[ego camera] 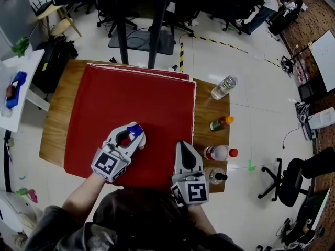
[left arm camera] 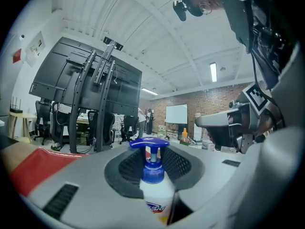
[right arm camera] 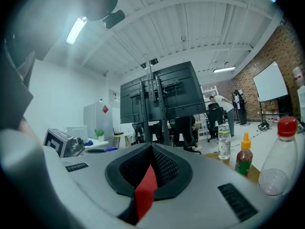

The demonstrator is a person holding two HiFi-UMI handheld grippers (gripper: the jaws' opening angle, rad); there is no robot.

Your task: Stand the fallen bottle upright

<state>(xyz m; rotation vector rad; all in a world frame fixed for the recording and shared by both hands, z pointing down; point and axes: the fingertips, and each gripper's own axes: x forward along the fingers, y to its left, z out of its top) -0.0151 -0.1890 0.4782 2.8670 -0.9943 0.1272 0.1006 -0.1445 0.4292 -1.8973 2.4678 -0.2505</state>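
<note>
A white pump bottle (left arm camera: 153, 187) with a blue pump head (left arm camera: 149, 144) sits between the jaws of my left gripper (ego camera: 131, 133), which is shut on its body. In the left gripper view the pump head points up; the bottle's base is hidden by the jaws. In the head view the bottle (ego camera: 127, 138) is over the near part of the red mat (ego camera: 136, 98). My right gripper (ego camera: 184, 146) hovers beside it over the mat's near right corner, shut, with nothing held; only a sliver of red mat shows between its jaws in the right gripper view.
Along the wooden table's right strip (ego camera: 209, 109) lie a clear water bottle (ego camera: 224, 87), an orange-capped sauce bottle (ego camera: 222, 123), a red-capped white bottle (ego camera: 220, 152) and a black-capped one (ego camera: 215, 177). Black stand posts (ego camera: 121, 30) rise behind the table. Office chairs and a person stand farther off.
</note>
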